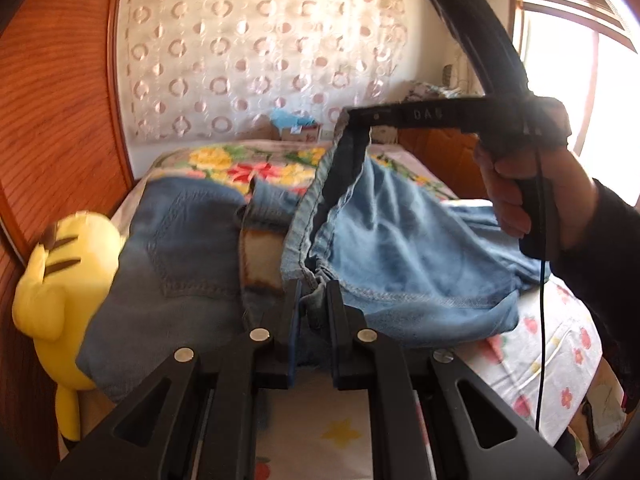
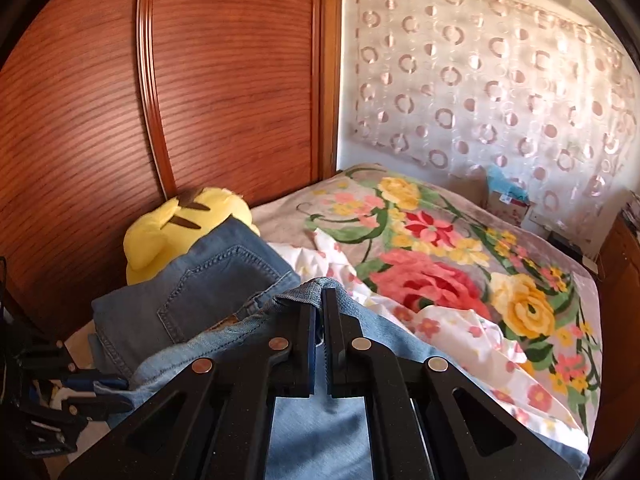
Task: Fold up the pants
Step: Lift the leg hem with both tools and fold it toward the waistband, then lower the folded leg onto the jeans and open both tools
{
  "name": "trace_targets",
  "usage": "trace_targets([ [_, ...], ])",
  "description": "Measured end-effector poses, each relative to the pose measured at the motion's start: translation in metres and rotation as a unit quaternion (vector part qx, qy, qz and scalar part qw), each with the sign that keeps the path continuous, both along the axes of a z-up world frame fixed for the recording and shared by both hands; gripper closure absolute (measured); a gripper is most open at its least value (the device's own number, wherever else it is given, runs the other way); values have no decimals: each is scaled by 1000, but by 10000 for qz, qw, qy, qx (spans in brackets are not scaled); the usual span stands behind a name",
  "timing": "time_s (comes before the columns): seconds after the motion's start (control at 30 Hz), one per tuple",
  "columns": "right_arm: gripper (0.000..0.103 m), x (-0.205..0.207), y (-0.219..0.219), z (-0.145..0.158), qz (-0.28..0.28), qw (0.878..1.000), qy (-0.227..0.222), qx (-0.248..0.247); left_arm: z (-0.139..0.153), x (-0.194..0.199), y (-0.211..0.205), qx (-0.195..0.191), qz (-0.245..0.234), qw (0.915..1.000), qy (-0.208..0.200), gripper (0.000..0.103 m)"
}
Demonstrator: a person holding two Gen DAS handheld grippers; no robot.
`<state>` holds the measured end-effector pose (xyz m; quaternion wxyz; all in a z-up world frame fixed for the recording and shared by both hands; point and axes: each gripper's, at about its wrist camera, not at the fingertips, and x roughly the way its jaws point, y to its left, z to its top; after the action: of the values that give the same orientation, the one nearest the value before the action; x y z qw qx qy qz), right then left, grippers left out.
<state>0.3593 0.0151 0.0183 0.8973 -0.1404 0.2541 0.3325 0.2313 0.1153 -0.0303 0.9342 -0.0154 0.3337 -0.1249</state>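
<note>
Blue jeans [image 1: 400, 248] lie across the bed, with the back-pocket part [image 1: 180, 248] at the left. My left gripper [image 1: 314, 300] is shut on a bunched hem of a lifted leg. A hand holds my right gripper [image 1: 354, 118] higher up, shut on the same leg's edge, so the cloth hangs between the two. In the right wrist view my right gripper [image 2: 320, 308] pinches a denim fold, with the pocket part of the jeans [image 2: 216, 292] to its left. My left gripper [image 2: 100, 386] shows at the lower left edge, gripping denim.
A yellow plush toy [image 1: 60, 280] leans on the wooden wardrobe [image 2: 200, 80] beside the jeans. A floral blanket [image 2: 460, 272] and a flowered sheet [image 1: 560, 340] cover the bed. A patterned curtain [image 1: 260, 48] hangs behind, with boxes [image 2: 508, 200] below it.
</note>
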Motion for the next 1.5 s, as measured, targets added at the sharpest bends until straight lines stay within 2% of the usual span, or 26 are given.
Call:
trace_targets([
  [0.2, 100, 32, 37, -21, 12, 9993, 245, -265, -26, 4, 4, 22, 73, 9996, 254, 90],
  [0.37, 100, 53, 57, -29, -25, 9984, 491, -276, -32, 5, 2, 25, 105, 9993, 355, 90],
  [0.47, 100, 52, 61, -28, 23, 9990, 415, -169, -35, 7, 6, -77, 108, 9991, 411, 90],
  [0.63, 99, 41, 51, -30, 39, 9992, 407, -24, -33, 5, 3, -15, 98, 9991, 415, 90],
  [0.73, 93, 36, 44, -25, 4, 9993, 363, 43, -32, 4, 4, -43, 97, 9992, 385, 90],
  [0.87, 72, 28, 37, -21, -20, 9990, 430, 67, -28, 2, 3, -8, 116, 9993, 346, 90],
  [1.03, 60, 23, 28, -19, 98, 9986, 504, -103, -26, -1, 0, 103, 136, 9994, 312, 90],
  [1.17, 51, 26, 19, -15, 136, 9974, 702, 1, -30, 1, -2, 204, 186, 9989, 384, 90],
  [1.33, 46, 39, 22, -22, 245, 9918, 1251, 85, -33, 3, -6, 256, 193, 9986, 431, 90],
  [1.5, 44, 39, 50, -32, 342, 9903, 1325, -225, -31, 3, -8, 281, 185, 9985, 442, 90],
])
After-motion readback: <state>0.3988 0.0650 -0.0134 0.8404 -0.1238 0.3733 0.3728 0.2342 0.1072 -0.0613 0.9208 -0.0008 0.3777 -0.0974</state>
